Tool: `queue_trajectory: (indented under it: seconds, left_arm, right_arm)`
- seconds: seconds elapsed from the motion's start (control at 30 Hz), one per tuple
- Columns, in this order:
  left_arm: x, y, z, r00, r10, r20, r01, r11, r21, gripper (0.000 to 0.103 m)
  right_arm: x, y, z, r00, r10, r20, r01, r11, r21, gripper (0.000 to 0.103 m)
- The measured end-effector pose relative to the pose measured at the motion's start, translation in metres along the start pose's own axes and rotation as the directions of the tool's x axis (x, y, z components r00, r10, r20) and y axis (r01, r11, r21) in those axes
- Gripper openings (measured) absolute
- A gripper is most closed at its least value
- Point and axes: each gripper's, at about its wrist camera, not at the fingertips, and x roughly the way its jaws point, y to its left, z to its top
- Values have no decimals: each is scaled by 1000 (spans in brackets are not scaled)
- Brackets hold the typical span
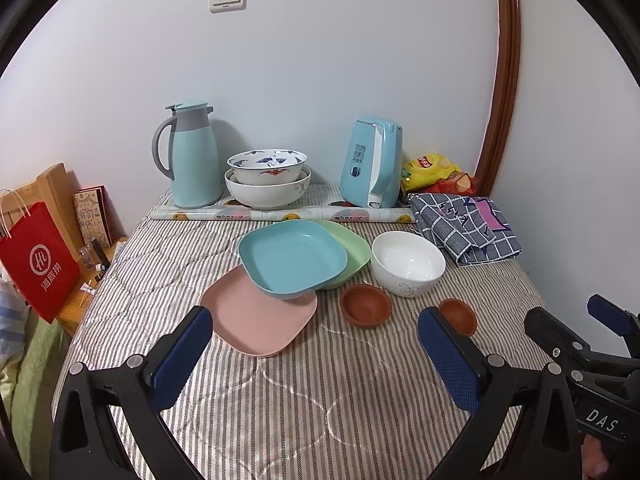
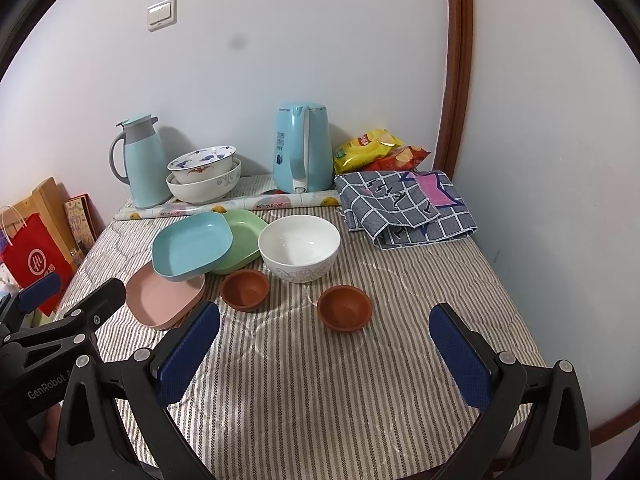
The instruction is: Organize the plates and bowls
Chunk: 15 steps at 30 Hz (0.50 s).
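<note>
A blue plate (image 1: 294, 258) lies on top, overlapping a pink plate (image 1: 260, 320) and a green plate (image 1: 352, 250). A white bowl (image 1: 408, 262) stands to their right. Two small brown bowls (image 1: 366, 305) (image 1: 459, 315) sit in front. Two nested bowls (image 1: 267, 178) stand at the back. My left gripper (image 1: 316, 340) is open and empty, just short of the pink plate. My right gripper (image 2: 326, 340) is open and empty, just short of a brown bowl (image 2: 345, 307). The plates (image 2: 192, 246) and white bowl (image 2: 299, 247) also show in the right wrist view.
A blue thermos (image 1: 192, 156), a blue kettle (image 1: 374, 162), a paper roll (image 1: 280, 213), snack bags (image 1: 434, 172) and a folded checked cloth (image 1: 468, 228) line the back and right of the striped table (image 1: 280, 400). A red bag (image 1: 38, 264) stands left of the table.
</note>
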Motion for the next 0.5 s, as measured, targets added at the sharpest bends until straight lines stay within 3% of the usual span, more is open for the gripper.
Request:
queue_trajectory:
  seconds: [0.5]
  left_arm:
    - [-1,0,1,1000,2,0,-2,1000,6,103]
  right_arm:
    - [3,0,1,1000,-1,-6,1,1000,5,103]
